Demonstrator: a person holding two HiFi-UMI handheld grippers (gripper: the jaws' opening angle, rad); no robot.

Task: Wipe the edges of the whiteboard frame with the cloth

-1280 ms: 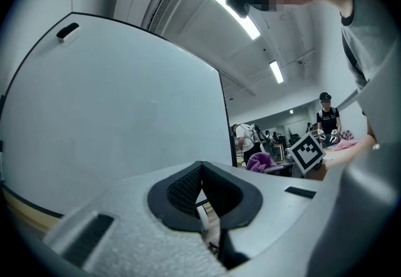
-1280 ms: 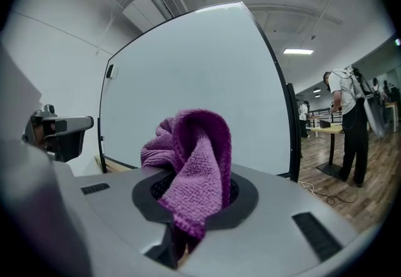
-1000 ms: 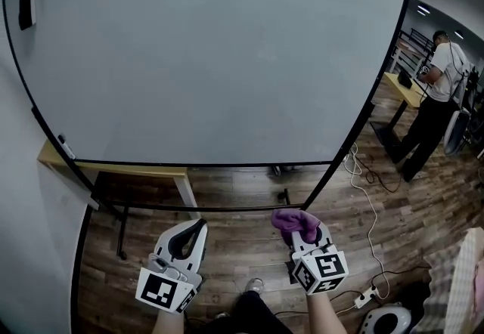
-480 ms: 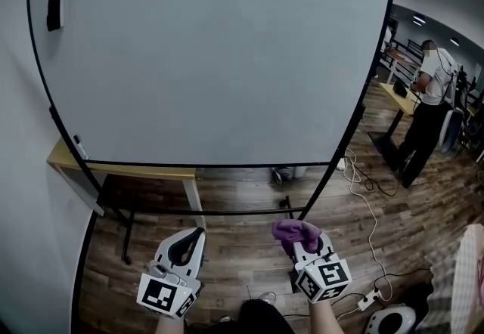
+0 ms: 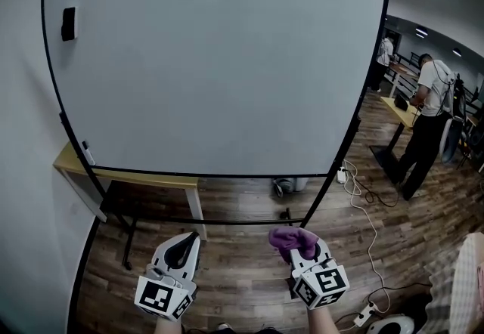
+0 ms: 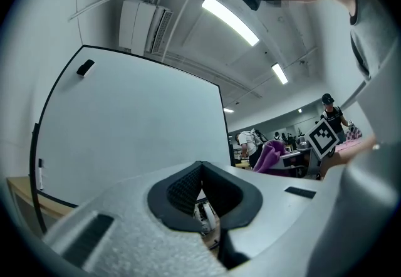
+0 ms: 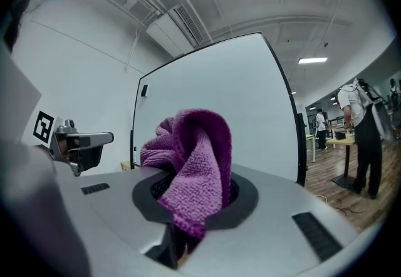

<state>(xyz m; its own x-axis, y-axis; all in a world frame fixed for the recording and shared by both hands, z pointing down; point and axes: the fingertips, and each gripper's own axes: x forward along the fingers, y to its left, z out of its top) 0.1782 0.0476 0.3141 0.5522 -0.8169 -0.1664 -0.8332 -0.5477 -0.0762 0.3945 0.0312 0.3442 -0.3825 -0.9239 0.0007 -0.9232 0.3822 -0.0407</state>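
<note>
A big whiteboard (image 5: 219, 60) with a thin black frame (image 5: 208, 173) stands ahead on a black stand. My right gripper (image 5: 300, 244) is shut on a purple cloth (image 5: 291, 239), bunched between its jaws, also plain in the right gripper view as the purple cloth (image 7: 194, 166). It hovers low, below the frame's bottom right corner (image 5: 330, 171) and apart from it. My left gripper (image 5: 181, 247) is shut with nothing in it, held beside the right one below the board's bottom edge. The board (image 6: 131, 125) also shows in the left gripper view.
A black eraser (image 5: 69, 23) clings to the board's upper left. A wooden table (image 5: 132, 174) stands behind the board. Cables (image 5: 361, 196) trail over the wood floor on the right. People (image 5: 425, 125) stand at desks far right.
The view has tilted upward, so more of the board's top and left frame shows. Both grippers keep their places low in view, with the cloth still held.
</note>
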